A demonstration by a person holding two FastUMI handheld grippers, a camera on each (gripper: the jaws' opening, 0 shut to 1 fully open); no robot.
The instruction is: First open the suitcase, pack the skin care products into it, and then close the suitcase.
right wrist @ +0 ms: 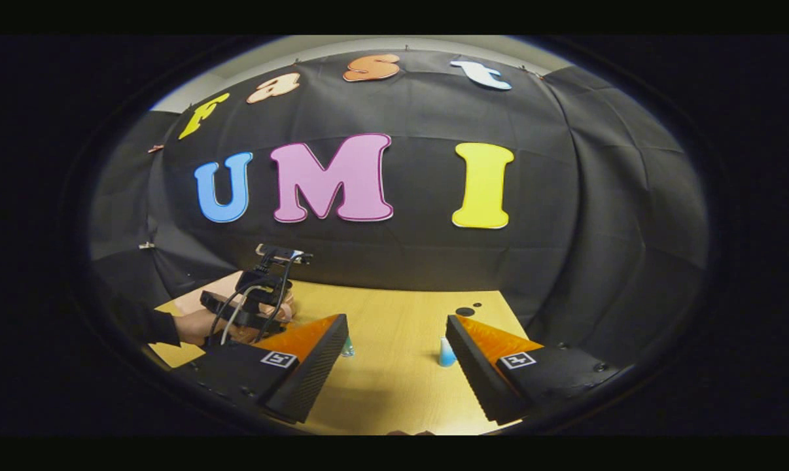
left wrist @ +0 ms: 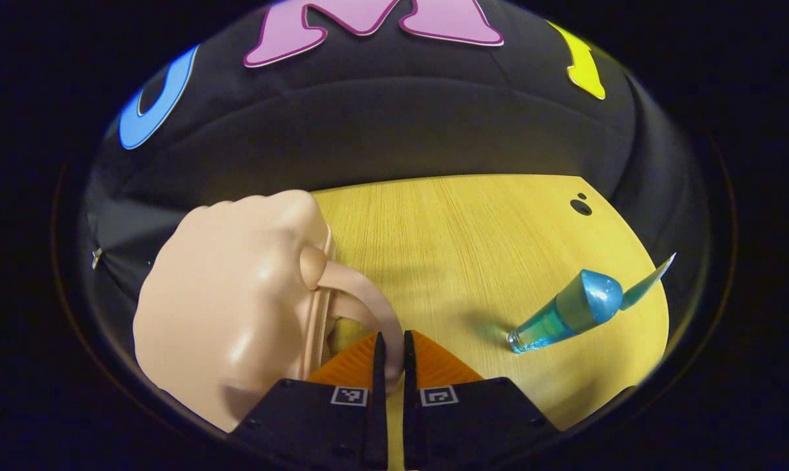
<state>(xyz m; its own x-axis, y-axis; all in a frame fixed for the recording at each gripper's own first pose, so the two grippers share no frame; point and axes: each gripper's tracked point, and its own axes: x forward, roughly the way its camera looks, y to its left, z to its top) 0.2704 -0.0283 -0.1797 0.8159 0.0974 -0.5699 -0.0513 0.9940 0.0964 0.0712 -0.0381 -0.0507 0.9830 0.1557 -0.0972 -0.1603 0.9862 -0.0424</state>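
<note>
— Listing your left gripper (left wrist: 390, 356) first: what has it got?
— Its fingers are pinched nearly together on the loop handle (left wrist: 368, 297) of the pale pink suitcase (left wrist: 231, 307), which sits closed at the table's (left wrist: 473, 242) left side.
— Your right gripper (right wrist: 394, 356)?
— Jaws spread wide, nothing between them, hanging above the table.
— Skin care products?
— One blue-green tube (left wrist: 568, 311) lies tilted on the wood, right of the suitcase, apart from it. A small blue bottle (right wrist: 446, 353) stands upright near your right gripper.
</note>
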